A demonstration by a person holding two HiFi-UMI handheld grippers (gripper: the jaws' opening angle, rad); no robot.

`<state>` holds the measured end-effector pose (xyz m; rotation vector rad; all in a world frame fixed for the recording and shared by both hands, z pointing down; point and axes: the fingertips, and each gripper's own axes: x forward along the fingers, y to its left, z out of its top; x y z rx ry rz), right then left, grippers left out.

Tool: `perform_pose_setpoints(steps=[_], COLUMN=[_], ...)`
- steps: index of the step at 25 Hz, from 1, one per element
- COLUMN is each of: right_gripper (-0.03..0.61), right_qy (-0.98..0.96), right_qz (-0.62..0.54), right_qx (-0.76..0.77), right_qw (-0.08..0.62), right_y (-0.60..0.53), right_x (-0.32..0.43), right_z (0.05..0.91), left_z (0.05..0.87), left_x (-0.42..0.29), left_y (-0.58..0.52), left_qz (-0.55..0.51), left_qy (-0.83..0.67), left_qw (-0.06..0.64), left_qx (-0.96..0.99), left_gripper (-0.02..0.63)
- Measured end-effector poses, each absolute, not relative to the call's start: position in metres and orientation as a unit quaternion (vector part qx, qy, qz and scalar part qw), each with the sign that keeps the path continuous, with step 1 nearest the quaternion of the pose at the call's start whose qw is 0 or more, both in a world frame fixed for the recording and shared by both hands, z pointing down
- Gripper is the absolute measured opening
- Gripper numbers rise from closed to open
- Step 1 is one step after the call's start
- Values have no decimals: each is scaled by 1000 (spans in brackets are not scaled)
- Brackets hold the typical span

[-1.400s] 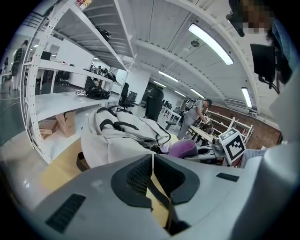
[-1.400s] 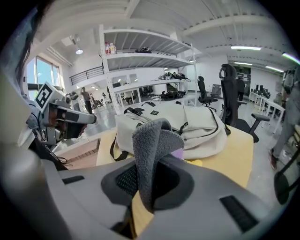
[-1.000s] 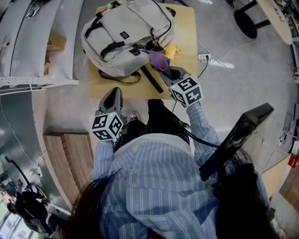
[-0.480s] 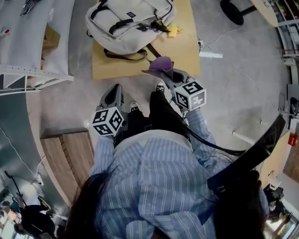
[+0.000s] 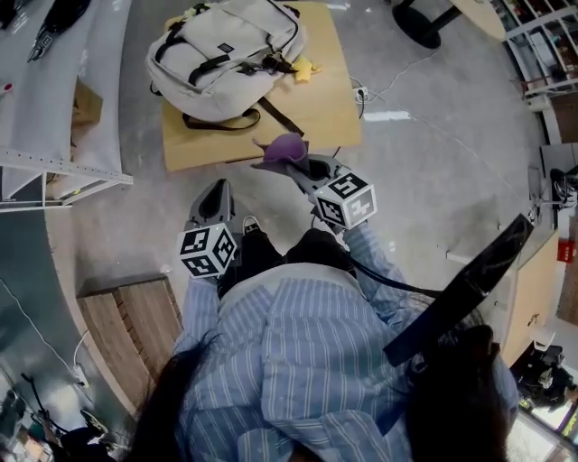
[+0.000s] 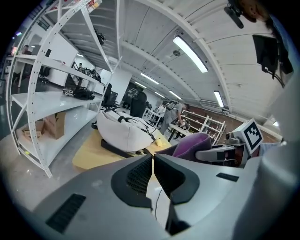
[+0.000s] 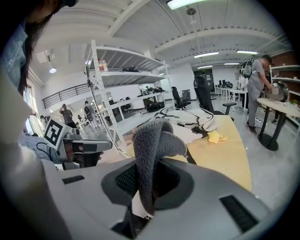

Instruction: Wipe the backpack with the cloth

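Observation:
The light grey backpack [image 5: 226, 54] with black straps lies on a low wooden platform [image 5: 271, 122] ahead of me; it also shows as the backpack [image 6: 123, 132] and backpack [image 7: 190, 121] in the two gripper views. My right gripper [image 5: 293, 164] is shut on a purple cloth [image 5: 284, 149], held in the air just off the platform's near edge, apart from the backpack. The cloth [image 7: 152, 145] drapes over its jaws. My left gripper [image 5: 215, 191] hangs over the floor by my shoes, jaws closed together with nothing in them [image 6: 153, 158].
White metal shelving [image 5: 54, 99] stands at the left. A small yellow object [image 5: 303, 70] lies beside the backpack. A power strip with cables [image 5: 386, 115] is on the floor at the right, a chair base [image 5: 420, 18] beyond it. A wooden bench [image 5: 135, 316] is behind left.
The right gripper has drawn back from the backpack with the purple cloth, now off the platform's edge. The backpack sits farther from both grippers. The left gripper stayed low.

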<state>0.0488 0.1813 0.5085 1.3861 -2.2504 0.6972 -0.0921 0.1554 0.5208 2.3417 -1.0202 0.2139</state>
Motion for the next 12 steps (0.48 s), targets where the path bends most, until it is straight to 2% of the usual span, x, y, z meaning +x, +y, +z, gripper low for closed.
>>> perform_pose_setpoints(steps=[6,12], right_gripper=[41,41], right_qy=[-814,-818], right_qz=[251,251], right_qx=[483,480], right_qw=[203,194], right_y=[222,286], right_x=[69,125], right_z=[506,506], left_z=[516,510], left_x=[-68,-11], left_y=[181,232], left_qz=[71,70], left_qy=[-393,-402], left_qw=[298,294], left_qx=[867,864], left_gripper=[16,17])
